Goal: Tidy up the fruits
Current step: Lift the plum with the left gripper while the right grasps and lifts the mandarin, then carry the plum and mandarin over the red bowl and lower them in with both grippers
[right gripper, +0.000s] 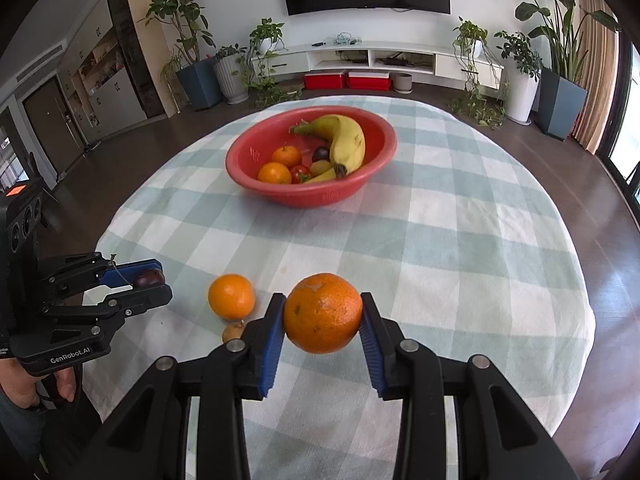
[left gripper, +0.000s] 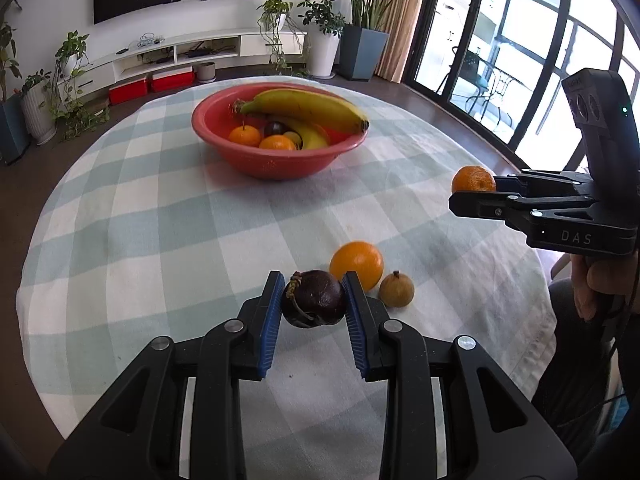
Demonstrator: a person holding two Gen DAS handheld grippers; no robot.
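Left gripper [left gripper: 313, 300]: clenched on a dark purple passion fruit [left gripper: 314, 299], blue ribbed pads on either flank, the fruit lifted off the cloth near the table's front edge.
Passion fruit risk: the skin looks leathery and slightly dimpled and the body is round, so it could roll out of the pads if the squeeze slackens on the way to the bowl; the dry stem [left gripper: 294, 282] juts toward the left pad and may catch on it.
Loose orange [left gripper: 356, 264]: smooth, glossy, spherical, resting on the cloth just behind the left gripper's right finger; a sideways swing could knock it and send it rolling.
Small brown fruit [left gripper: 396, 289]: dull tan, rough-looking, round with a small nub on top, probably a longan; it lies just beside the loose orange and seems light enough to be flicked off the table.
Red bowl [left gripper: 224, 120]: plastic, perforated like a colander, wide and shallow, at the table's middle, well apart from both grippers; it holds two bananas, mandarins, a dark fruit and a tomato.
Bowl risk: the top banana [left gripper: 304, 110] spans the opening, so a dropped fruit could bounce off it and over the low rim.
Tablecloth [left gripper: 160, 220]: soft woven check of pale blue and white, faintly stained; it should damp a roll only slightly.
Right gripper [right gripper: 323, 322]: grasping a mandarin [right gripper: 323, 313] held clear of the table, pebbled rind with dark blemishes; hard pressure could bruise it.
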